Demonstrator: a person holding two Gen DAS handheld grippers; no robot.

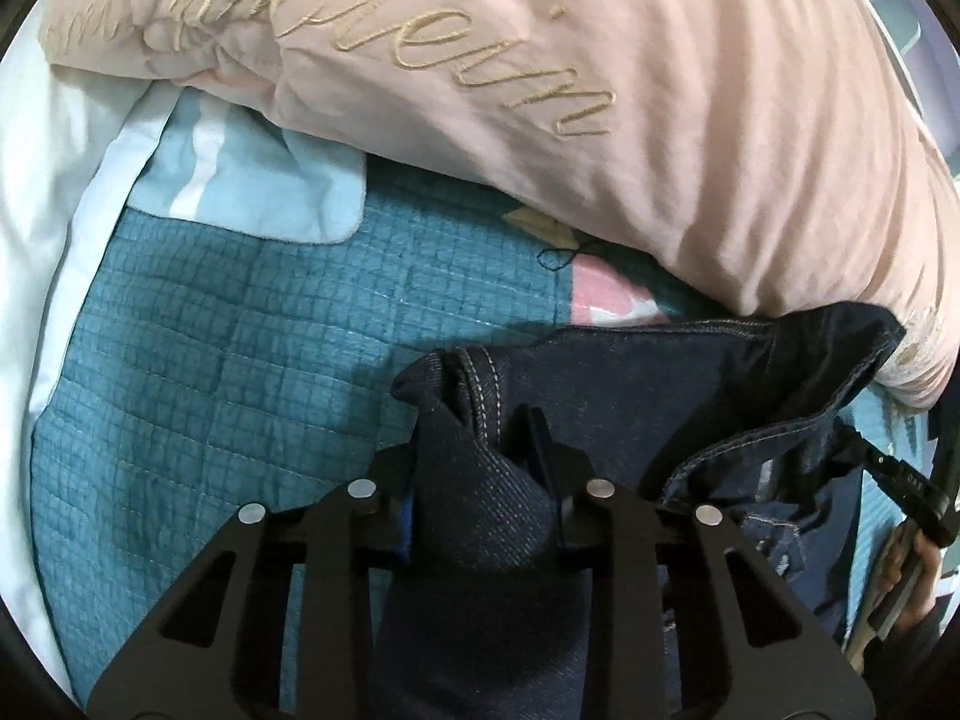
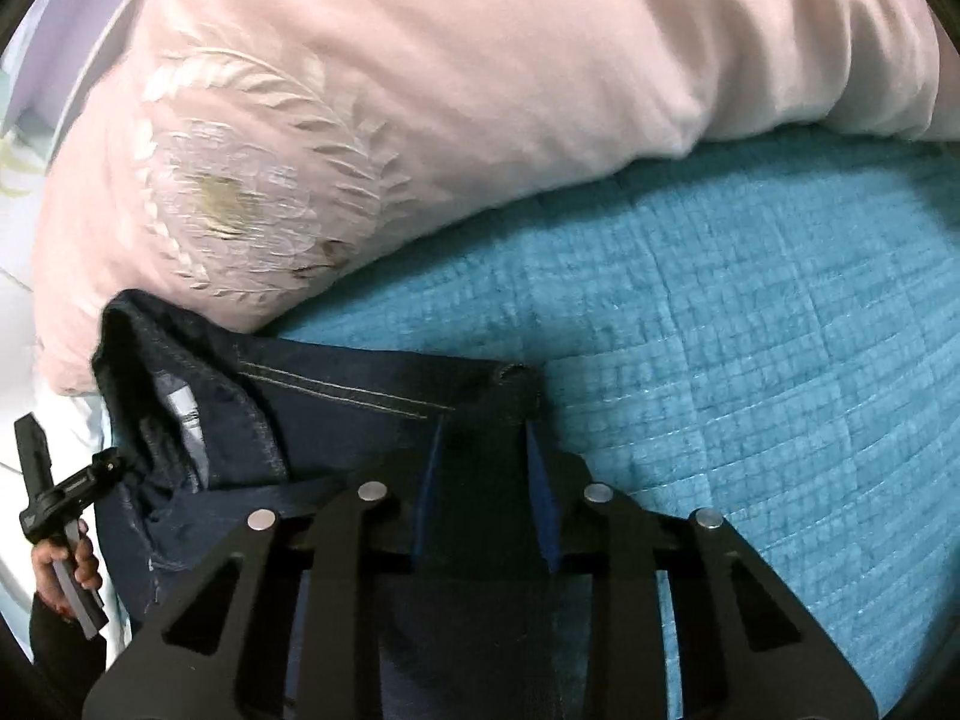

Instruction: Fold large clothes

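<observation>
Left tool (image 1: 480, 450): narrow gap, pads clamped on bunched fold of dark jeans (image 1: 690, 372) at lower centre. Right tool (image 2: 485, 450): likewise nearly closed, gripping jeans waistband edge, lower centre. Fingertips buried in denim; grip depth hard to judge. Jeans lie on teal bed quilt (image 2: 750, 330), waistband running left-right across frame, legs cut off below. Pink pillow (image 2: 480, 60) touches jeans at upper left.

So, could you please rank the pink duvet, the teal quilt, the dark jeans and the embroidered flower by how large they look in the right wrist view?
1. pink duvet and teal quilt: about alike, too close to rank.
2. dark jeans, though partly hidden by the gripper.
3. embroidered flower.
</observation>
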